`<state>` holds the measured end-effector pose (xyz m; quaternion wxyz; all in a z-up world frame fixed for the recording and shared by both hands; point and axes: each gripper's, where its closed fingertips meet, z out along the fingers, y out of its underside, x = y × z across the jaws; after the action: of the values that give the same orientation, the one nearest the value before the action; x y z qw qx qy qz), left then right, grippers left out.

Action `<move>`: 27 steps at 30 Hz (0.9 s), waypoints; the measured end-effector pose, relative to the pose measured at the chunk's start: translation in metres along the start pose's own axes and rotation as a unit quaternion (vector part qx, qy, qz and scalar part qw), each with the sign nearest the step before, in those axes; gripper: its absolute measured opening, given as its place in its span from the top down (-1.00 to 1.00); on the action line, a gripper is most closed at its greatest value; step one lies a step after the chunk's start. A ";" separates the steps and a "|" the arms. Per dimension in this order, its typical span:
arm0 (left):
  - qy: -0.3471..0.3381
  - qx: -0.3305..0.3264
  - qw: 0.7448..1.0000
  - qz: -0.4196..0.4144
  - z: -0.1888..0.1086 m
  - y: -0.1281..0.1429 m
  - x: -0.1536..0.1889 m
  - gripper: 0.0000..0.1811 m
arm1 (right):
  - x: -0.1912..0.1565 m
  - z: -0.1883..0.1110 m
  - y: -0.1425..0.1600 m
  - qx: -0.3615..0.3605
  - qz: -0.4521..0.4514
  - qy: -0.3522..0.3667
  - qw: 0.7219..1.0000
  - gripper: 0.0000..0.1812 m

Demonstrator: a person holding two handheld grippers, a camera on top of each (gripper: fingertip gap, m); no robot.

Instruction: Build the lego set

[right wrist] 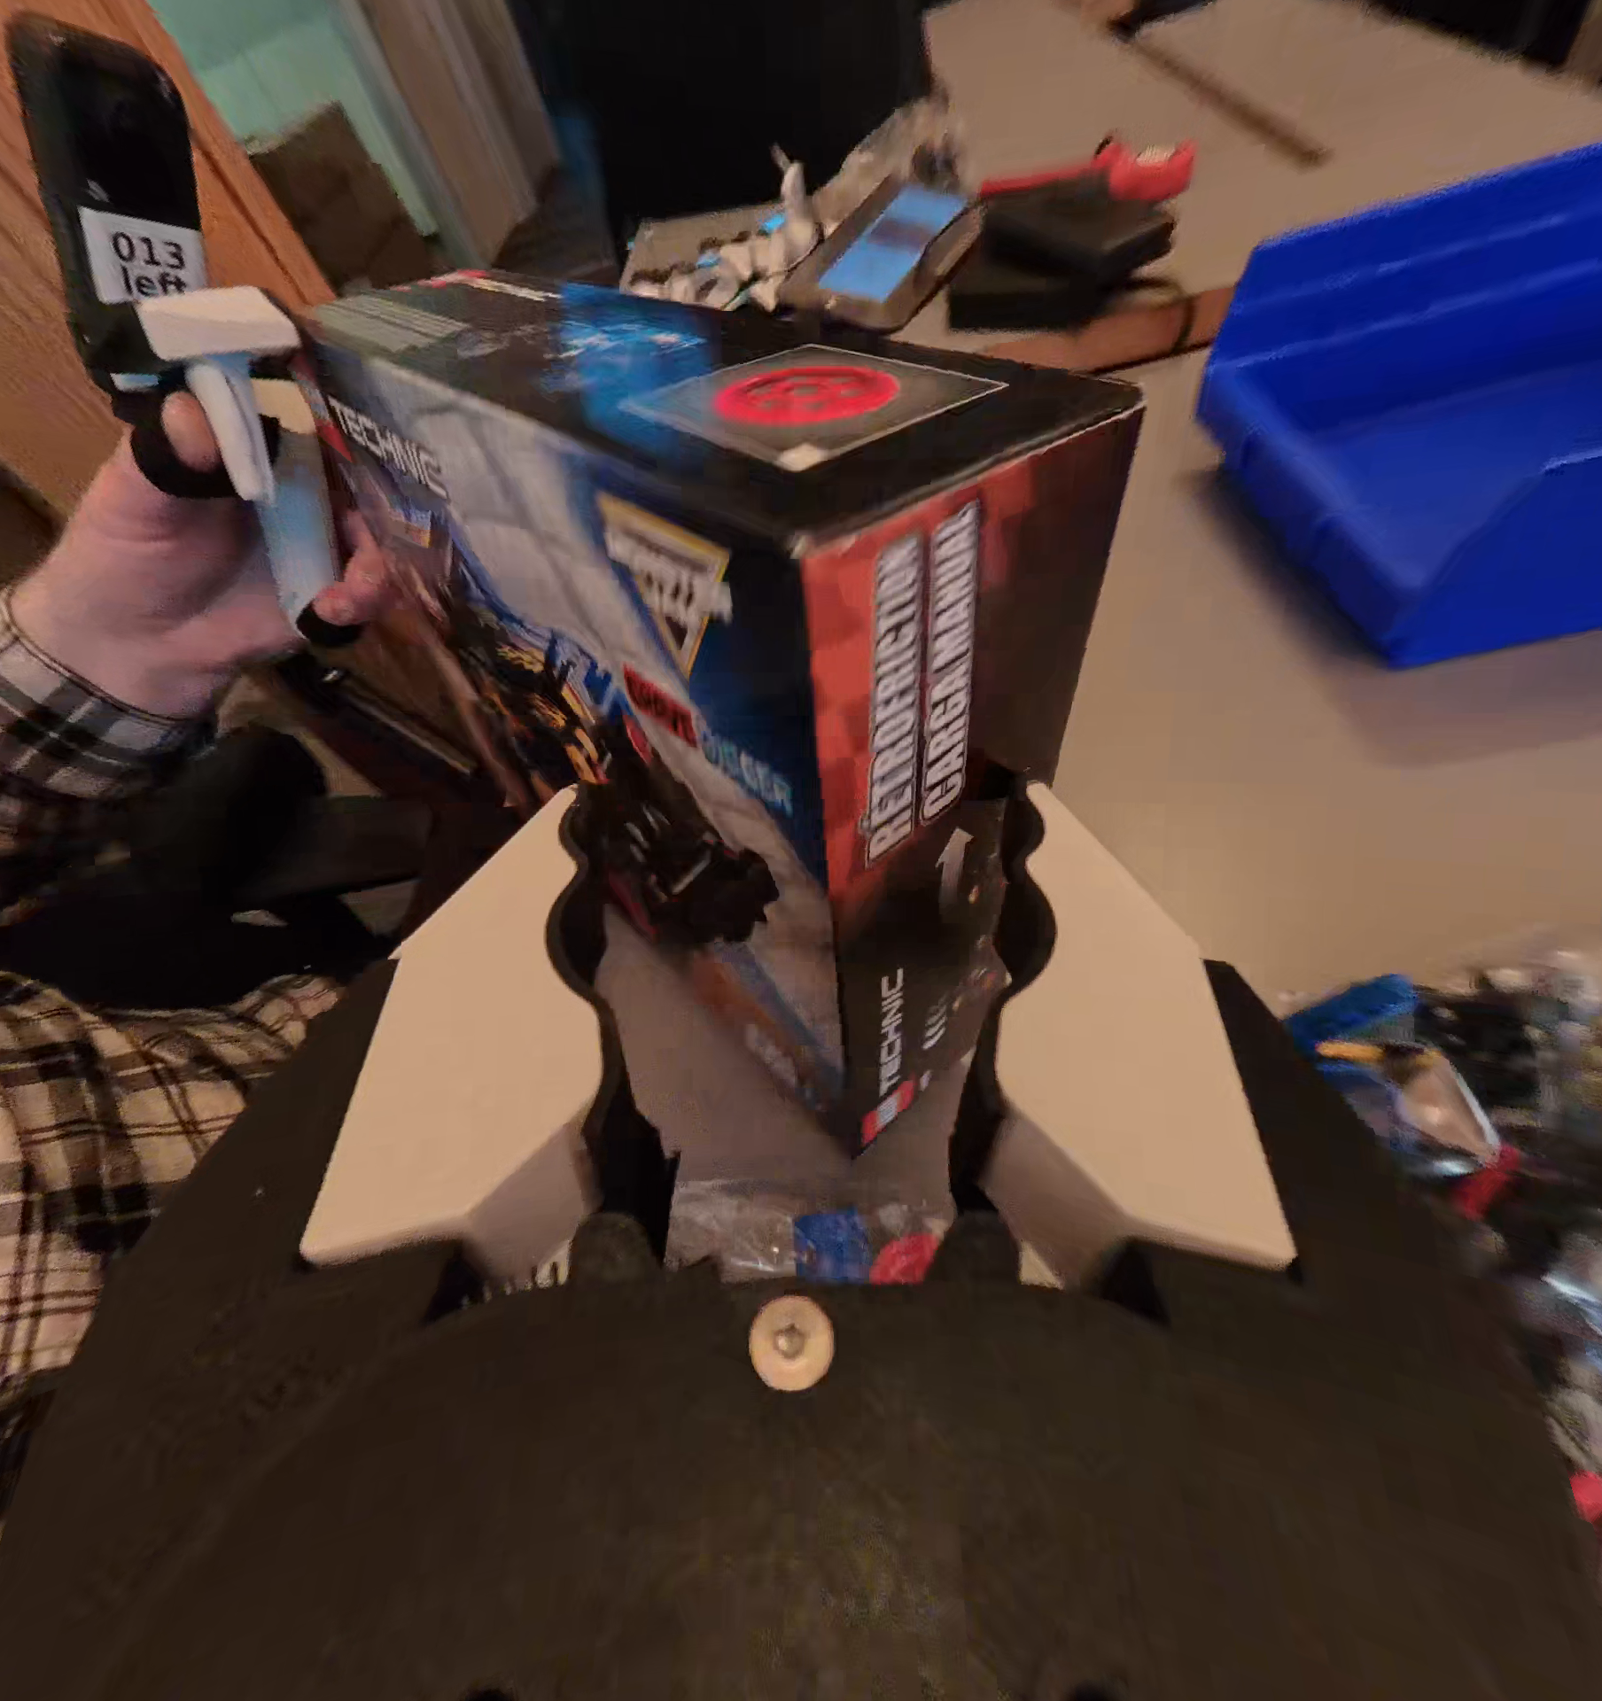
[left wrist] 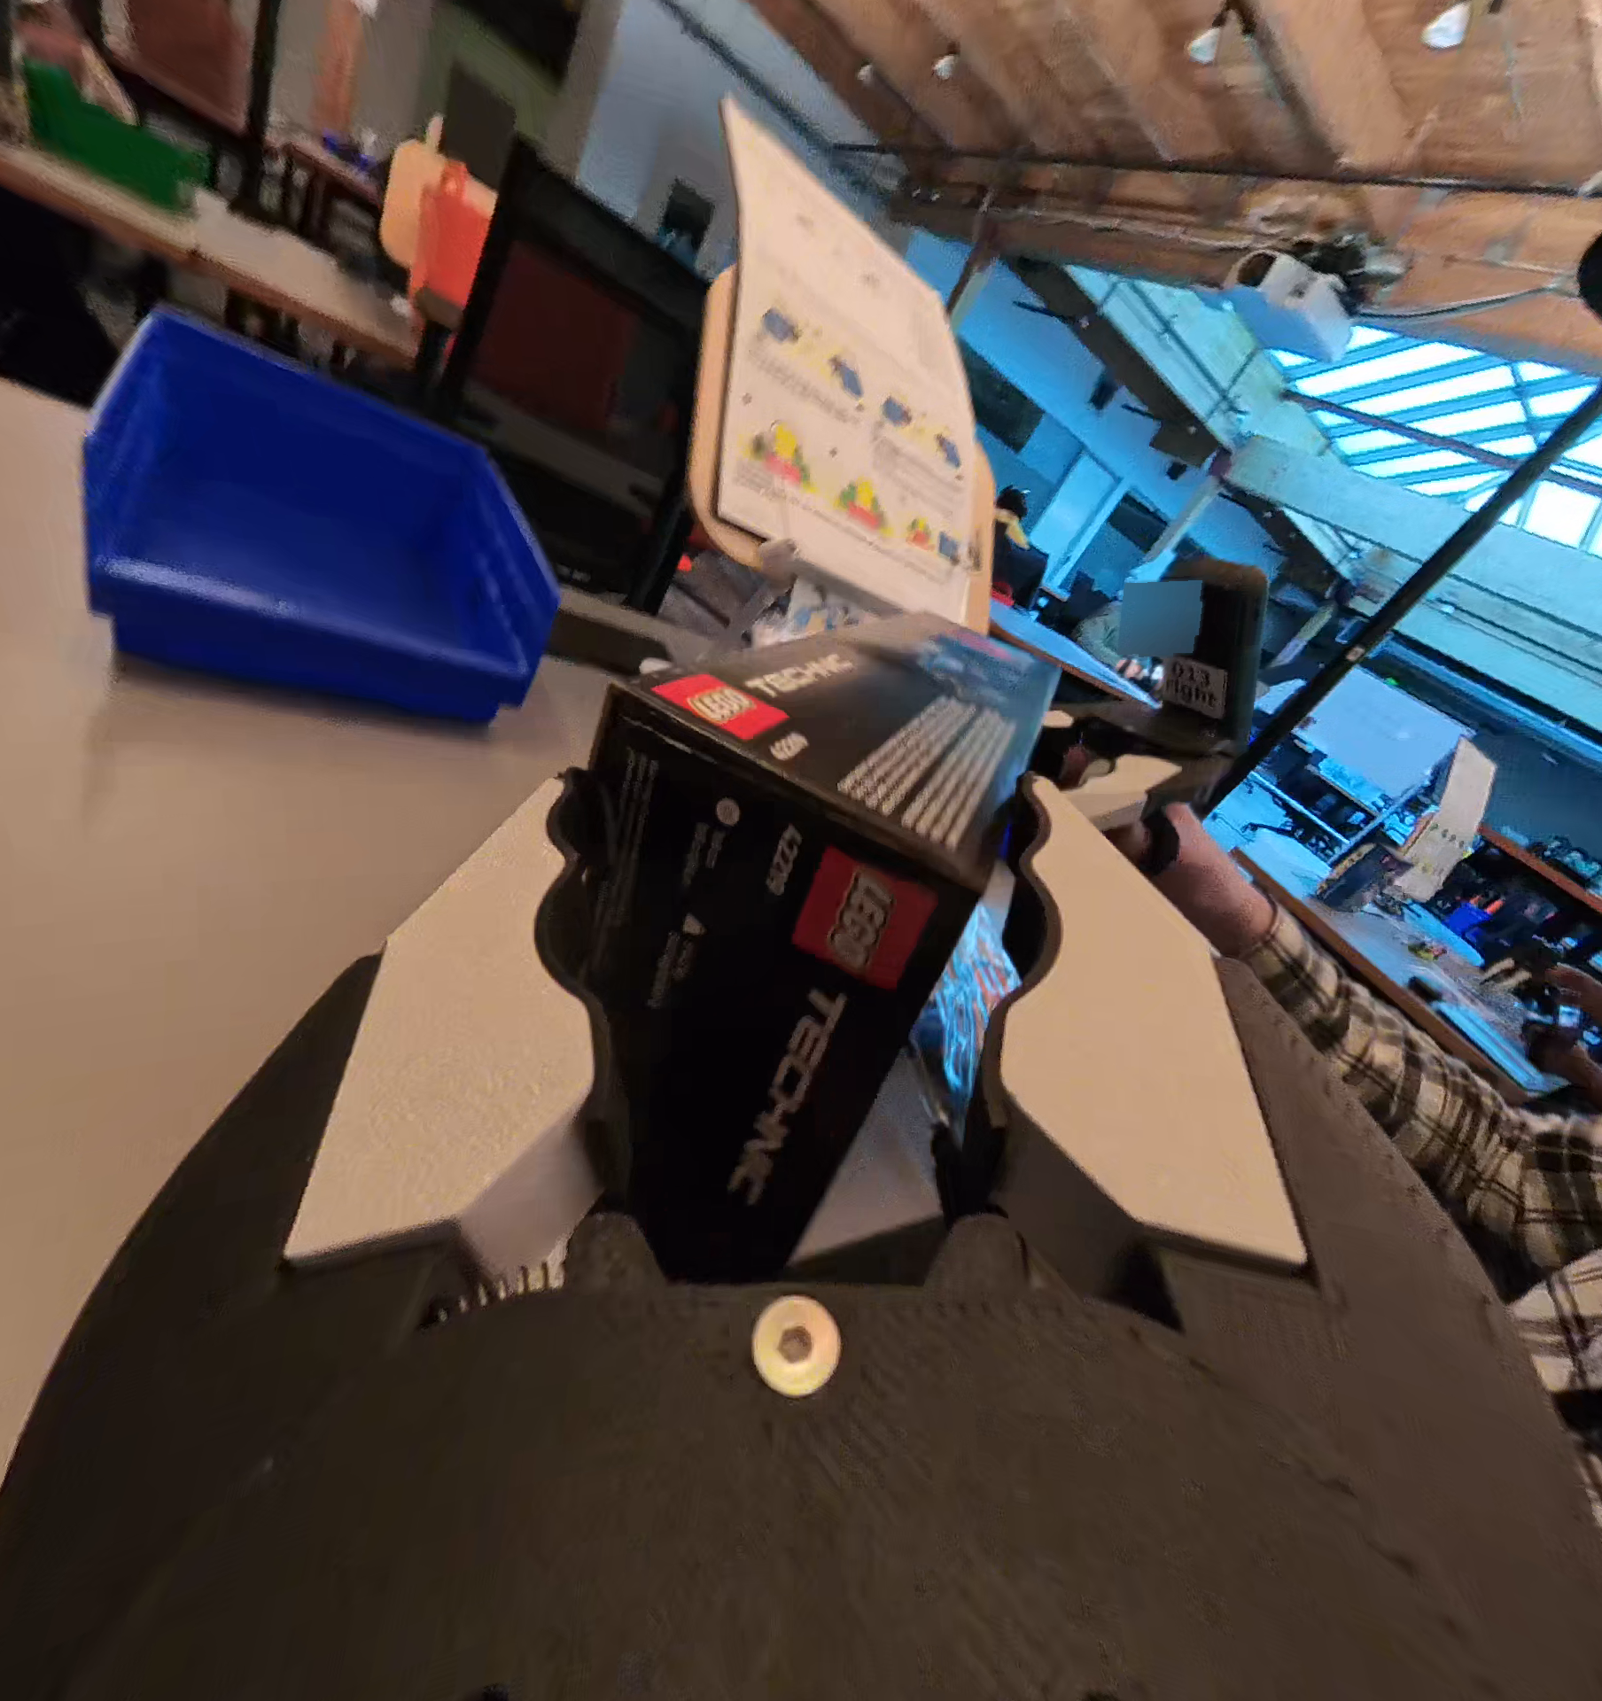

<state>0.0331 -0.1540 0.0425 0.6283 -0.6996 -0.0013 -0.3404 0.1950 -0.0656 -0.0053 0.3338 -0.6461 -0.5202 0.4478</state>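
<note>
I have the lego box (left wrist: 806, 884) lifted off the grey table (left wrist: 134, 828) and gripped from 2 ends. My left gripper (left wrist: 793, 828) is clamped on 1 narrow end of the box, both pads pressed against its dark sides. My right gripper (right wrist: 797, 847) is clamped around the opposite end, where the red-and-black end panel meets the picture face. In the right wrist view the box tilts, with its top panel and a red disc graphic facing up. Under that lower corner, between my right fingers, I see a clear bag of parts (right wrist: 806, 1233) with blue and red pieces inside. I cannot tell whether anything is inside the box.

A blue bin (left wrist: 309, 552) sits on the table beyond the box; what I can see of its inside shows nothing in it. To the right in the right wrist view lies a loose heap of bagged pieces (right wrist: 1442, 1151) on the table. An instruction sheet (left wrist: 848, 387) stands propped behind the box.
</note>
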 end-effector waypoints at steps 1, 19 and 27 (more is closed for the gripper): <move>0.008 0.008 1.000 0.008 0.007 -0.007 0.006 0.05 | -0.001 -0.009 -0.003 0.010 -0.007 0.016 1.000 0.06; 0.306 -0.066 0.949 0.043 0.201 0.021 0.208 0.15 | -0.005 -0.273 0.017 0.127 -0.018 0.343 0.931 0.05; 0.399 -0.221 0.890 -0.002 0.328 0.106 0.296 0.14 | -0.008 -0.402 0.104 0.097 0.090 0.478 0.868 0.07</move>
<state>0.4616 -0.0140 0.0979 0.4040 -0.6257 0.3233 -0.5838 0.6058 -0.0838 0.0540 0.5606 -0.7899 -0.1901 0.1603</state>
